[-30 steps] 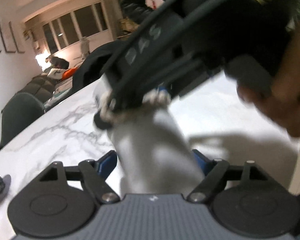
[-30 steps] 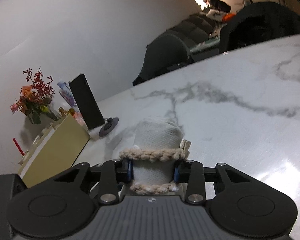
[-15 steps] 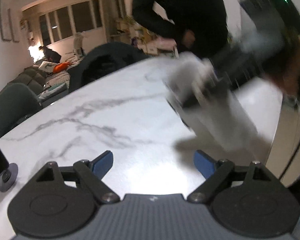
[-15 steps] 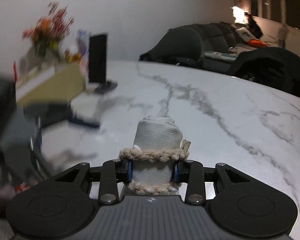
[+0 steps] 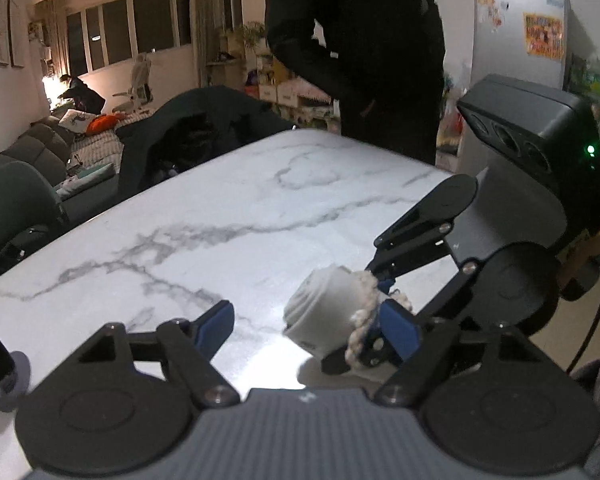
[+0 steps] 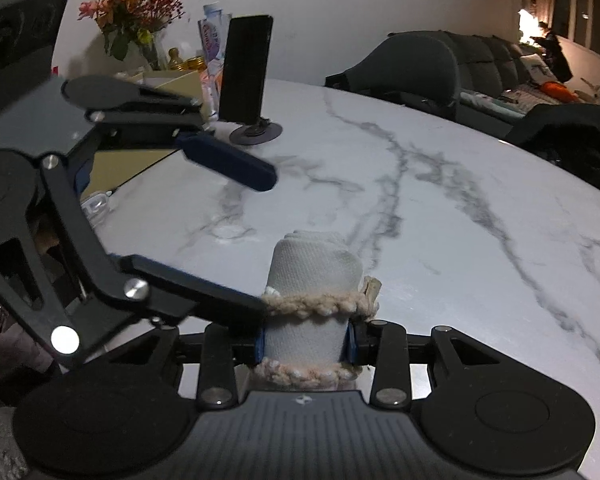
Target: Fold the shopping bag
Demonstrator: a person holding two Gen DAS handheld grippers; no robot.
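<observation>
While the left gripper gapes, the right gripper pinches the rolled bag, hiding its base.

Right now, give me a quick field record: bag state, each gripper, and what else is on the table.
bag: rolled shopping bag, white fabric in a tight roll, braided cord wrapped round it
right gripper: shut on the roll, one pad on each side
left gripper: open, nothing between its fingers, close beside the roll
surface: marble table
other items: phone on a stand, flowers, yellow box, all at the far left edge
bystander: person in dark clothes past the table
</observation>
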